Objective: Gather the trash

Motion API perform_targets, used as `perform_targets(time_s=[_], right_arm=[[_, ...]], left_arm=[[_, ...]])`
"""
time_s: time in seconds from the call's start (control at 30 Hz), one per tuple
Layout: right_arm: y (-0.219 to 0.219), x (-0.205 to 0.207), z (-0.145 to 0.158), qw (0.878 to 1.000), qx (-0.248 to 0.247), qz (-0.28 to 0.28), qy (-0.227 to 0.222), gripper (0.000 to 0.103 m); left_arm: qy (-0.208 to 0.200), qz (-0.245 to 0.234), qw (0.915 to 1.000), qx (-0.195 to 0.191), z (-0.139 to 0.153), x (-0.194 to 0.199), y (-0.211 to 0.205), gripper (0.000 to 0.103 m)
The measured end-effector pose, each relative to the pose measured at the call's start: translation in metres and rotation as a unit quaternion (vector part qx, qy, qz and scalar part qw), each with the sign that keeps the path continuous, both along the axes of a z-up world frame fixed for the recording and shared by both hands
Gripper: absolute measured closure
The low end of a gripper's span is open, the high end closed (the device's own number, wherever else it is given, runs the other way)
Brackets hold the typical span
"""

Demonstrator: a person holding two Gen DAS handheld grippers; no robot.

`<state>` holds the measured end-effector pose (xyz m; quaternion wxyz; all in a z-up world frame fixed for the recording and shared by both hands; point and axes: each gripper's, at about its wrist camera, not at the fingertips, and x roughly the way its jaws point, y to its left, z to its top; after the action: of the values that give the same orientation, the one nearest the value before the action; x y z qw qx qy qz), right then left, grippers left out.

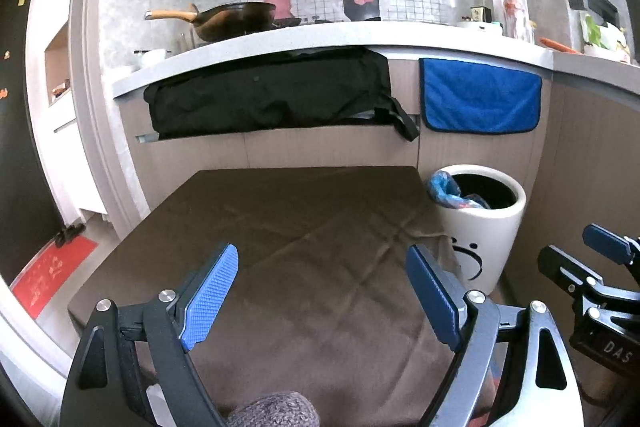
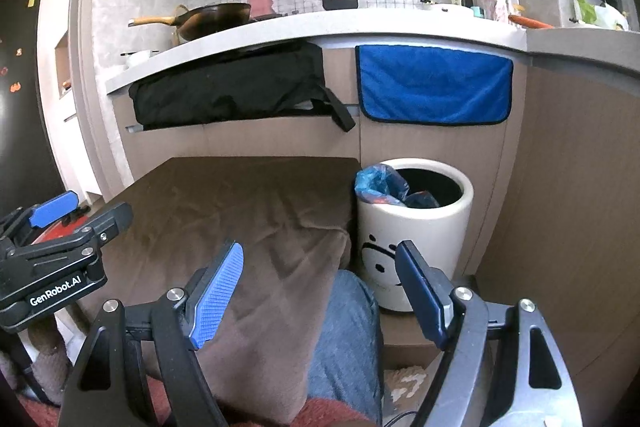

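Note:
A white round bin (image 1: 486, 227) with a drawn face stands on the floor at the right end of a low table covered in brown cloth (image 1: 280, 227). Crumpled blue plastic trash (image 1: 448, 191) lies at its rim and inside it. In the right wrist view the bin (image 2: 416, 227) and the blue trash (image 2: 380, 183) sit just ahead. My left gripper (image 1: 322, 275) hovers open over the brown cloth with nothing between its fingers. My right gripper (image 2: 320, 275) is open and empty too, over the table's corner and a person's denim-clad leg (image 2: 344, 347).
Behind the table runs a kitchen cabinet with a black bag (image 1: 272, 95) and a blue towel (image 1: 480, 95) hung on its front. A wok (image 1: 236, 19) and bottles stand on the counter. A red mat (image 1: 52, 271) lies on the floor at left.

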<state>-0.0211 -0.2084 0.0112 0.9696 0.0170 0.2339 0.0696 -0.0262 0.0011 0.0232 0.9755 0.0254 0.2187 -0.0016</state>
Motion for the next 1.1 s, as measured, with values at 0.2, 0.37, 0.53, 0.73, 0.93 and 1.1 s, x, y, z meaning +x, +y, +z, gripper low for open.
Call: perform_targets(time_s=[0.2,0.37,0.53,0.73,0.93,1.1], right_arm=[[0.001,-0.001,0.0,1.0,-0.004,-0.001,-0.003,0.027],[0.0,-0.002,0.0,1.0,-0.001,-0.002,-0.003,0.027],[0.0,-0.002,0.0,1.0,-0.002,-0.002,-0.004,0.027],[0.002,-0.003,0.0,1.0,-0.002,-0.003,-0.004,0.027],[0.002,-0.003,0.0,1.0,-0.002,-0.002,-0.004,0.027],[0.002,-0.002,0.002,1.0,-0.002,0.0,-0.003,0.027]], left_arm=[[-0.001,-0.001,1.0,-0.001,-0.001,-0.001,0.0,0.017],[-0.003,-0.002,1.0,-0.002,-0.001,-0.001,-0.001,0.017],[-0.003,-0.001,1.0,-0.003,0.0,-0.002,-0.002,0.017],[-0.002,-0.001,1.0,-0.003,0.0,-0.002,-0.005,0.017],[-0.002,0.001,1.0,-0.004,-0.001,-0.003,-0.007,0.017],[-0.002,0.002,1.0,-0.003,-0.001,-0.003,-0.009,0.017]])
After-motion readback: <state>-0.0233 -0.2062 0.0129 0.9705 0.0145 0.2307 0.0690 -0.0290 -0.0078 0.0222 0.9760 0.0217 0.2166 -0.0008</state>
